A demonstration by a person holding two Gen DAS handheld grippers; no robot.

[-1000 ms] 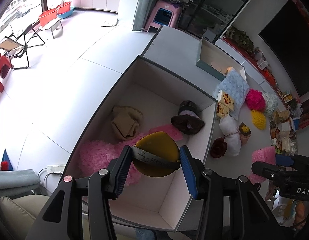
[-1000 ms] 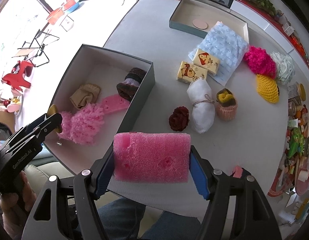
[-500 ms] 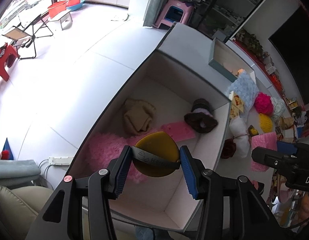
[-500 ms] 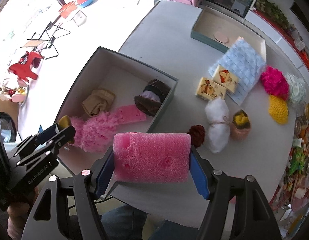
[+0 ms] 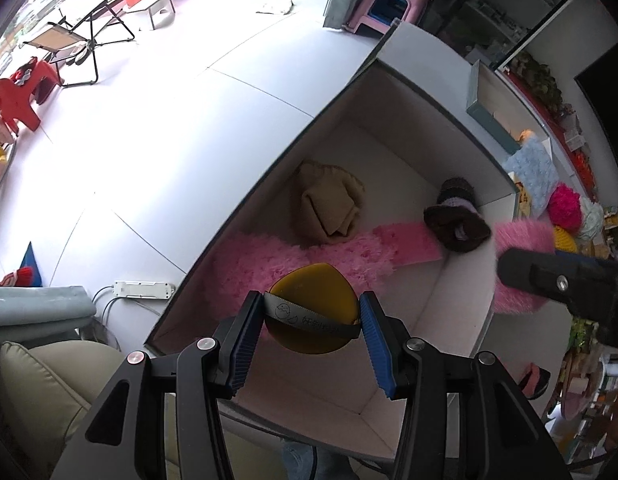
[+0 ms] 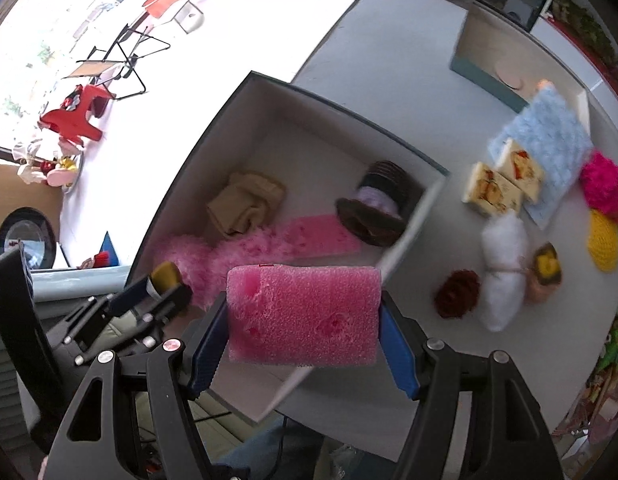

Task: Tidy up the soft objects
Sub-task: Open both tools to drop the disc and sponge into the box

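The left claw [image 5: 312,322], clenched on a mustard round pad [image 5: 313,308], and the right claw [image 6: 303,334], grasping a pink rectangular foam block [image 6: 303,314], hang above the open grey cardboard box [image 6: 213,128] directly below.

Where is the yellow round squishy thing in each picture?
Left wrist view: the yellow round sponge with a dark ribbon sits bottom centre, clamped in the left gripper above the box.
Right wrist view: it peeks out at lower left.
Shared landmark: the fluffy pink cloth lying in the white-lined box.
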